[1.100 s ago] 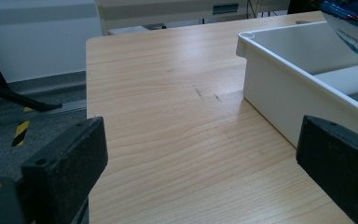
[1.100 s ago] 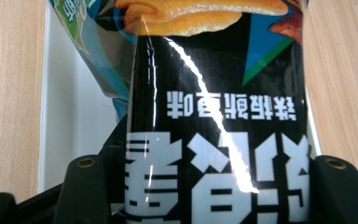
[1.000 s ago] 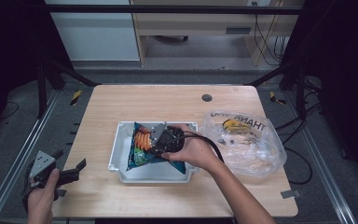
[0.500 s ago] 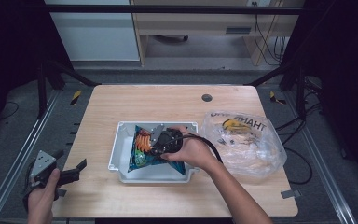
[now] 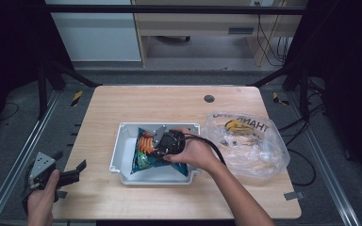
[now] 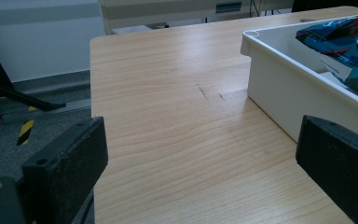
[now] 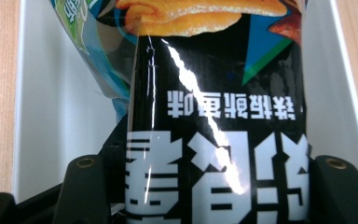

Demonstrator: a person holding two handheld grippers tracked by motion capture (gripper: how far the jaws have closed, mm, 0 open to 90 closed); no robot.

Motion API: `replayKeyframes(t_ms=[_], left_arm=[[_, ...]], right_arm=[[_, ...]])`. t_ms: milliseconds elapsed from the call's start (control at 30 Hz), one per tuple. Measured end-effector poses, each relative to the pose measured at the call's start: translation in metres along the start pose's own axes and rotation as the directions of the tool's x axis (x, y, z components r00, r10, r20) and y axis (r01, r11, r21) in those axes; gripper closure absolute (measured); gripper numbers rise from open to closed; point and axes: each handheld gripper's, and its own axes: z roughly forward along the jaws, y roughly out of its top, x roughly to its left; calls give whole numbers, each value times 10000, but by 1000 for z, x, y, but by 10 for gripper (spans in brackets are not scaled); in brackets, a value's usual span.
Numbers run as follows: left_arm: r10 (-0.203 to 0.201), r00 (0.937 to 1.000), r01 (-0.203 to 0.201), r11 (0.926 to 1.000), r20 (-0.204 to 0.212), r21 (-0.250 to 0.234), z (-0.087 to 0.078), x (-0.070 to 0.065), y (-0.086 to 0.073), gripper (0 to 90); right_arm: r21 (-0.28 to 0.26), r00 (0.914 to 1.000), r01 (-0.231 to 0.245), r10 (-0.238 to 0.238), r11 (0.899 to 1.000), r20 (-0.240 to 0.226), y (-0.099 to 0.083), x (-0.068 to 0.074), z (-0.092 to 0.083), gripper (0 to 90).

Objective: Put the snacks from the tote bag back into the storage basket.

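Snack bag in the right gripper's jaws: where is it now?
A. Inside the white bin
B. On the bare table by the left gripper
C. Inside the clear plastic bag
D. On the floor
A: the snack bag, held by the right gripper, lies within the walls of the white bin.

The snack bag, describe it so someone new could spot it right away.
On the wooden table sits a white tray. The snack bag lies in it, gripped by the right gripper. Unlike the clear plastic bag beside the tray, it is glossy blue and black.
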Motion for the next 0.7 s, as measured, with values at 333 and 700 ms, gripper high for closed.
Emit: replayKeyframes(t_ms=[333,700], left_arm=[[-83,10000,83,10000,0,-25,0,1,0,18],[-10,10000,10,10000,15,56,0,1,0,17]], right_arm=[[53,9999,-92,92,9999,-95,-2,0,10,393],[149,9998,-155,157,9998,-79,-3,0,11,385]])
